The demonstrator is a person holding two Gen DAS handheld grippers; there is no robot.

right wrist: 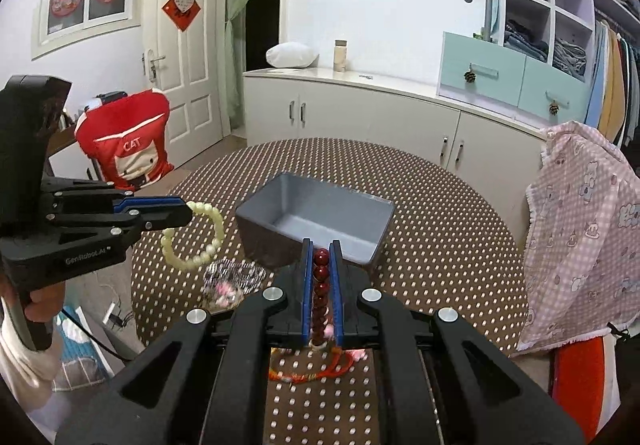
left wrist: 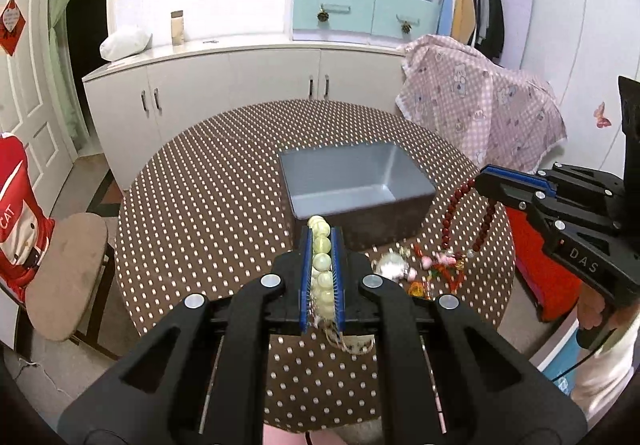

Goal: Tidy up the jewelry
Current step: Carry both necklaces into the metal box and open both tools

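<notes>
The round worktop [left wrist: 208,181], covered in a brown cloth with pale dots, fills the middle of both views. A long white cabinet [left wrist: 240,85] runs behind it across the upper half of the frame, and a pink checked cloth [right wrist: 580,237] hangs at the right edge of the right wrist view.

A grey bin [left wrist: 356,185] stands on the worktop just right of centre in the left wrist view, open and with nothing visible inside.

The left tongs [left wrist: 321,233] rise from the bottom centre of the left wrist view, clamped together on a pale green bead bracelet [left wrist: 322,265], whose beads line the gap between the blue pads. In the right wrist view the same bracelet [right wrist: 196,241] hangs as a loop at centre left, clear of the worktop.

The right tongs [right wrist: 321,249] come up from the bottom centre of their own view, clamped on a dark red bead bracelet [right wrist: 321,277]. In the left wrist view this strand [left wrist: 452,213] dangles at right of centre, beside the bin.

A small heap of remaining jewelry [left wrist: 424,269] lies on the worktop below the bin, blurred, with red, pink and silver pieces.
</notes>
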